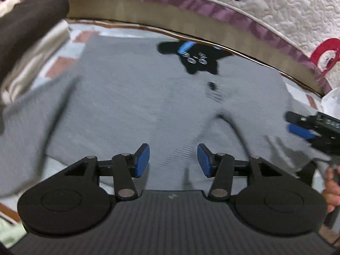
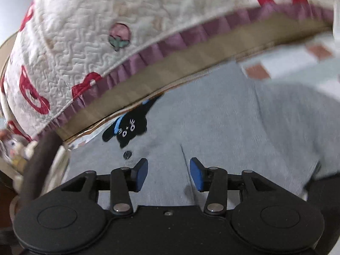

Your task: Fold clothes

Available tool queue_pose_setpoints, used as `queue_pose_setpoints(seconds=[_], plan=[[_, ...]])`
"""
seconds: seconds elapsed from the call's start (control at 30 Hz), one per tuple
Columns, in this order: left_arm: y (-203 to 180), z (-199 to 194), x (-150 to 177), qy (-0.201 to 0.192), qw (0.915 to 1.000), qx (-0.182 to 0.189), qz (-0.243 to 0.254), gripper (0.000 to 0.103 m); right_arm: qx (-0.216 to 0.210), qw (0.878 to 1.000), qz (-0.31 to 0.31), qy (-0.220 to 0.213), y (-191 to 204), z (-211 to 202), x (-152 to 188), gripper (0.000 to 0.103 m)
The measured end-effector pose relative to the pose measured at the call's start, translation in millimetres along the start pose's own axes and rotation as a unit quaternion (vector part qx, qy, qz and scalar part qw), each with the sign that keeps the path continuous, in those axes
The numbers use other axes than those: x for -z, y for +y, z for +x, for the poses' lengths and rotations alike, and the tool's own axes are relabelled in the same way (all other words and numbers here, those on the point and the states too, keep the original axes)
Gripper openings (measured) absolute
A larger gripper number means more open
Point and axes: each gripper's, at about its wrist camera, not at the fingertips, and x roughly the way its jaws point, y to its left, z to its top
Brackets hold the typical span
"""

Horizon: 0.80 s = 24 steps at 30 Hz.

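A grey knitted sweater [image 1: 131, 97] lies spread flat, with a black cat figure [image 1: 197, 57] near its far edge. My left gripper [image 1: 173, 160] hovers just over the grey knit, its blue pads apart with only flat cloth below the gap. In the right wrist view the same sweater [image 2: 223, 127] and black cat figure [image 2: 127, 129] show, and my right gripper [image 2: 169, 174] stands open above the cloth beside a fold line. The right gripper [image 1: 306, 125] also shows at the right edge of the left wrist view, held by a hand [image 1: 331, 189].
A quilted cream cover [image 2: 74, 48] with red shapes and a purple frill hangs over a tan edge [image 1: 148, 19] beyond the sweater. A pale sheet [image 2: 297, 63] with brick-red squares lies under the garment. A dark rounded object [image 1: 27, 31] is blurred at the upper left.
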Motion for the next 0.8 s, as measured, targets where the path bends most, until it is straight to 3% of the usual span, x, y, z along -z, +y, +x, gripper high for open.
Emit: queue_pose_setpoints(seconds=[0.13,0.23,0.3,0.4,0.53,0.67,0.73,0.8], plan=[[-31.4,-6.7,6.7,-0.003,0.9998,-0.014,0.015,0.049,-0.075,0.993,0.084,0.021,-25.6,2.7,-8.2,0.050],[-56.1,-14.2,4.9,0.000,0.9985,-0.027,0.048,0.049,-0.121,0.989,0.079,0.036,-27.1,5.2,-12.7,0.050],[-72.3,-24.1,-0.3,0.001,0.9974,-0.028,0.066,0.049,-0.089,0.995,0.038,0.028,-21.3,6.4,-14.7,0.050],[-87.6,-48.9,-9.5,0.010,0.9994,0.003,0.034,0.049,-0.041,0.999,-0.013,-0.006,-12.4,3.2,-15.5,0.051],[-121.5,-77.2,-13.0,-0.013,0.9976,0.032,0.060,0.049,-0.016,0.998,-0.033,-0.052,-8.8,-6.3,-9.6,0.051],[-134.6,-75.0,-11.3,-0.031,0.9972,0.046,0.049,0.049,0.045,0.993,-0.082,-0.076,2.4,-18.3,-2.9,0.051],[-134.9,-61.8,-11.1,-0.023,0.9976,0.049,0.043,0.049,0.054,0.991,-0.102,-0.072,7.2,-20.3,0.5,0.058],[-127.5,-48.3,-17.7,-0.024,0.9975,0.050,0.043,0.049,0.035,0.993,-0.108,-0.042,7.4,-21.0,2.6,0.058]])
